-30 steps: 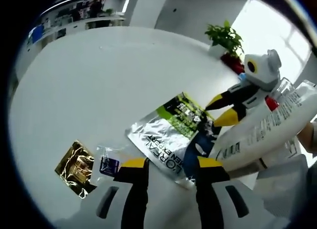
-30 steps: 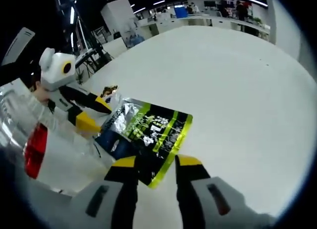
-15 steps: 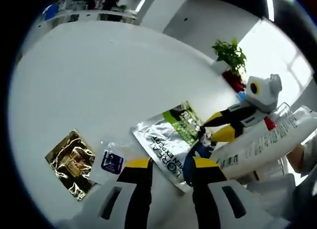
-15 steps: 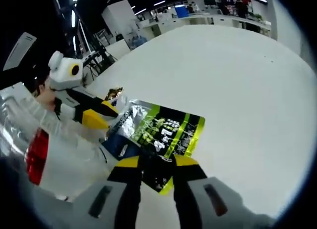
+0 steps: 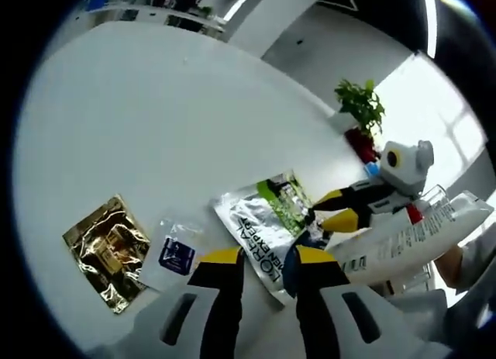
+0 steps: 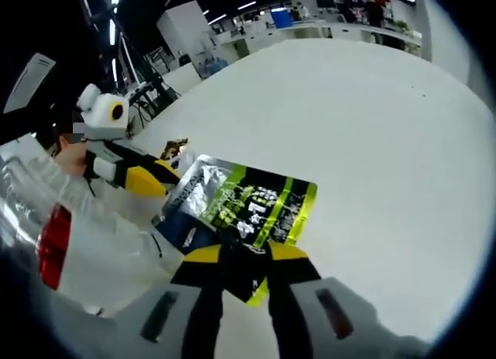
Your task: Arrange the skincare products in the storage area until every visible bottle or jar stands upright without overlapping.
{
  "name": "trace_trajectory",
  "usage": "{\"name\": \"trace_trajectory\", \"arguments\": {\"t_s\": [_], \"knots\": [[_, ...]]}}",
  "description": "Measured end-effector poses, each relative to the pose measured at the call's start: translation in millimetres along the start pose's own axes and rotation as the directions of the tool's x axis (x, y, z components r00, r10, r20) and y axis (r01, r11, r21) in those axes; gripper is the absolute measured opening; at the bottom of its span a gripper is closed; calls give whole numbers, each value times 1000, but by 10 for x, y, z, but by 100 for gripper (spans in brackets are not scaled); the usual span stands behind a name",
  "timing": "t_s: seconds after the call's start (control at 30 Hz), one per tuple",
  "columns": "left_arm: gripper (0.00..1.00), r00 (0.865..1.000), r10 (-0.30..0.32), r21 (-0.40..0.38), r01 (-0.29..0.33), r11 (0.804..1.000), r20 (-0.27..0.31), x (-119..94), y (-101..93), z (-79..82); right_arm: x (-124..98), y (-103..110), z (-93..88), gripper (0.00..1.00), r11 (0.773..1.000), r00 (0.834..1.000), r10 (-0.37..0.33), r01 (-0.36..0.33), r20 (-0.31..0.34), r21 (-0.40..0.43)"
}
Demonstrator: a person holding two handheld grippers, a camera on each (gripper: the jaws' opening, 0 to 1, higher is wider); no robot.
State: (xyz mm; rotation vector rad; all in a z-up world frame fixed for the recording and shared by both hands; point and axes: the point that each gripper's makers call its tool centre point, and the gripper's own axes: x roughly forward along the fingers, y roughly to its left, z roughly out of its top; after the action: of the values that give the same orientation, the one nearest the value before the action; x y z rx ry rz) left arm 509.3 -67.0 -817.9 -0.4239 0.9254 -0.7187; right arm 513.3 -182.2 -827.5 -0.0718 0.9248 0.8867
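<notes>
A silver, green and black L'Oreal sachet (image 5: 260, 223) (image 6: 248, 200) lies flat on the white table (image 5: 155, 126). A dark blue sachet (image 6: 186, 229) peeks out from under it. My left gripper (image 5: 266, 257) (image 6: 172, 175) is open, its jaws narrow over the sachet's near edge. My right gripper (image 6: 245, 254) (image 5: 319, 214) is open too, its jaws close around the sachet's opposite corner. A white tube (image 5: 411, 239) (image 6: 101, 254) with a red part (image 6: 50, 246) lies tilted beside both grippers. A gold sachet (image 5: 105, 243) and a small clear sachet with a blue label (image 5: 174, 254) lie further along.
A clear plastic container (image 6: 23, 181) stands by the tube. A potted plant (image 5: 360, 107) sits at the table's far edge. A person's sleeve (image 5: 469, 262) shows behind the tube. Wide bare table (image 6: 364, 142) stretches beyond the sachets.
Both grippers' jaws have narrowed around the L'Oreal sachet's edges. The right gripper has moved forward onto the sachet's corner. The sachets and tube lie as before.
</notes>
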Motion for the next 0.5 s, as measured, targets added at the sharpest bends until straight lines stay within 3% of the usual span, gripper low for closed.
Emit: {"name": "trace_trajectory", "arguments": {"t_s": [0.1,0.17,0.3,0.4,0.5], "knots": [[19,1000,-18,-5,18,1000,-7,14,-18,-11,1,-5,5,21,1000,1000,3,-3,-5,-4],[15,995,-100,-57,101,993,17,52,-165,23,6,-8,14,21,1000,1000,7,-7,-8,-3],[17,997,-80,-41,80,996,-4,114,-108,-1,6,-22,18,20,1000,1000,5,-5,-13,-7],[17,994,-108,-44,107,993,-10,137,-161,7,8,-17,19,20,1000,1000,5,-5,-20,-20],[14,989,-146,-70,147,987,23,149,-248,99,8,-25,20,20,1000,1000,3,-4,-21,-18]]}}
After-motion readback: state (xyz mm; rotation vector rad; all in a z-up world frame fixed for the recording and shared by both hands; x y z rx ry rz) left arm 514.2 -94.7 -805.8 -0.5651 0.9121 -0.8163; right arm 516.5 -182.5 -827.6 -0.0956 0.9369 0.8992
